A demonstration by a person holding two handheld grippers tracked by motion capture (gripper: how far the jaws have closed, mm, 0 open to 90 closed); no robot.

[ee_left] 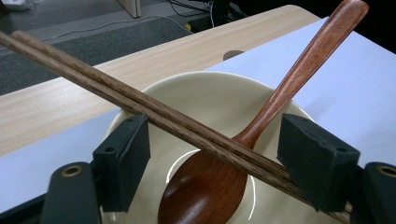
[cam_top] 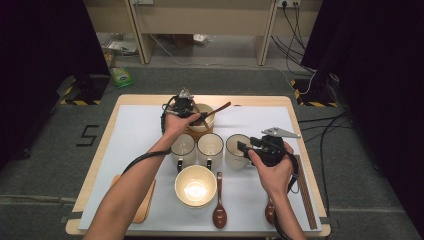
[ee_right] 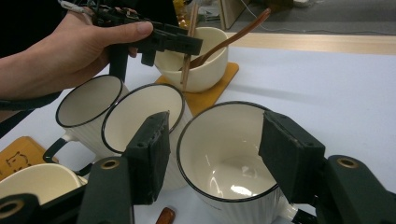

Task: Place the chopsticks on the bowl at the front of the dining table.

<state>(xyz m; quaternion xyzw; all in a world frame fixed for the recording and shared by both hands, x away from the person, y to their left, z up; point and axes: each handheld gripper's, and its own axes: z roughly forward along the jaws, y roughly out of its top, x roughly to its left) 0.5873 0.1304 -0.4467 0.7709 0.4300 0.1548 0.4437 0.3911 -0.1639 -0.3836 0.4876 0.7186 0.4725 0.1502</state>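
Left hand-held gripper [ee_left: 212, 156], frame centre: jaws parted around chopsticks [ee_left: 140, 105] lying across the cream bowl [ee_left: 219, 100], pads apart from them. Right hand-held gripper [ee_right: 212, 154]: spread around right mug's [ee_right: 224, 163] rim, not pressing.

A wooden table [cam_top: 102, 150] bears a white sheet [cam_top: 260, 122] under the crockery.
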